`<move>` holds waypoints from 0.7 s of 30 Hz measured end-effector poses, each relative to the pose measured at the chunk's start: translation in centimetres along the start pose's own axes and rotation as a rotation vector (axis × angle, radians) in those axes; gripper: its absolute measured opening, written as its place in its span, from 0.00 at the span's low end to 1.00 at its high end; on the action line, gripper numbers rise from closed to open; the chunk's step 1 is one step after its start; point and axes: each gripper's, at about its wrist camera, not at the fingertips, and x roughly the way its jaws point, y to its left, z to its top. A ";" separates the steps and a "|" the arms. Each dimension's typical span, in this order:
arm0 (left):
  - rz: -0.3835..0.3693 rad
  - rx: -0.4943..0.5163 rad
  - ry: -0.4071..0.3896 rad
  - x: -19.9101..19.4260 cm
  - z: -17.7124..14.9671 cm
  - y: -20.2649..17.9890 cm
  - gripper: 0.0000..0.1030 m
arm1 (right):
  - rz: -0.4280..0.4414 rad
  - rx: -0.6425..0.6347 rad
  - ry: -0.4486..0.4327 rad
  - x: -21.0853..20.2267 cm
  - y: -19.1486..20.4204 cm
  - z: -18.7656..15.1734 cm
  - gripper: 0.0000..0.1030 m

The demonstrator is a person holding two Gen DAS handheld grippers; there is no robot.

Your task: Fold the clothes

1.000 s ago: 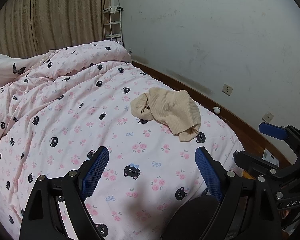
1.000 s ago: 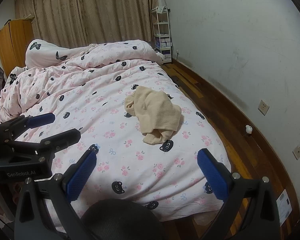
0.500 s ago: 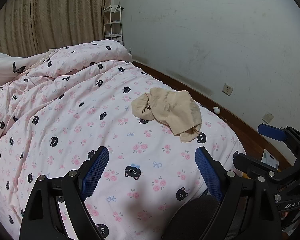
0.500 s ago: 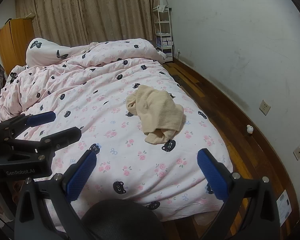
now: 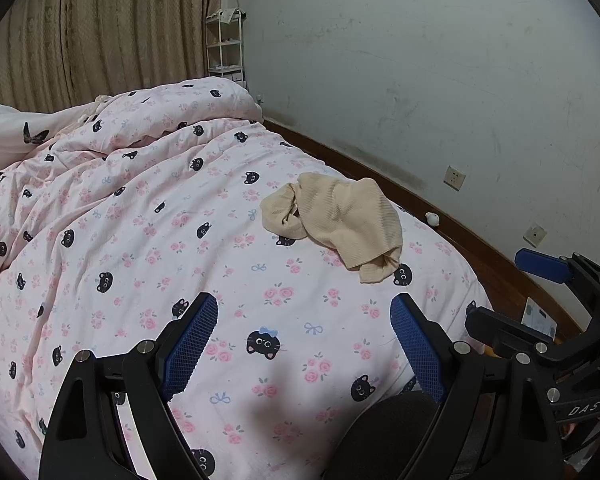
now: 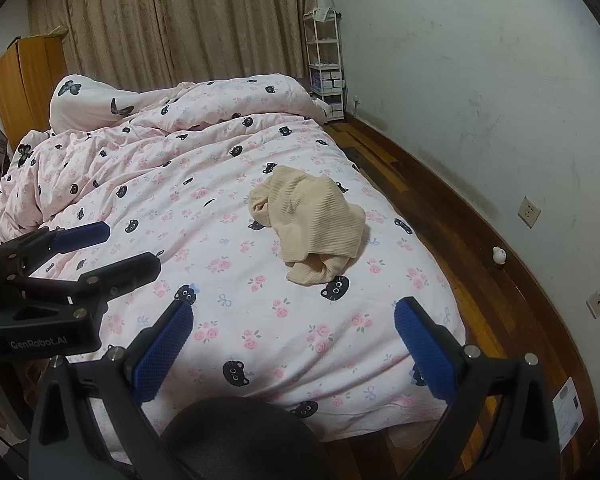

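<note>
A bed point(image 6: 380, 360) is covered by a pale pink duvet point(image 6: 204, 208) printed with black cat faces, pink roses and small blue bows; the cover is smoothed toward the foot and bunched into folds toward the head, where a white pillow with dark butterflies point(image 6: 88, 104) is seen. A crumpled beige ribbed garment point(image 6: 312, 220) is laid directly on the duvet, on the side nearer the wall, its lower end rolled under. The same garment point(image 5: 340, 220) is shown in the left wrist view resting on the duvet point(image 5: 120, 240), apart from the bed's edge.
</note>
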 end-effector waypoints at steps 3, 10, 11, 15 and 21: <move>0.001 0.000 -0.001 0.0 0.0 0.0 0.83 | 0.001 0.001 0.001 0.1 0.0 0.0 0.99; 0.001 0.000 0.001 0.1 0.0 0.0 0.83 | 0.004 0.001 0.001 0.1 0.0 0.0 0.99; 0.000 0.000 0.001 0.1 0.0 0.0 0.83 | 0.005 0.001 0.002 0.1 0.0 0.0 0.99; -0.001 -0.004 0.004 0.2 -0.1 0.2 0.83 | 0.005 0.001 0.007 0.3 0.1 0.0 0.99; 0.000 -0.009 0.008 0.4 -0.2 0.4 0.83 | 0.004 -0.005 0.017 0.6 0.2 -0.2 0.99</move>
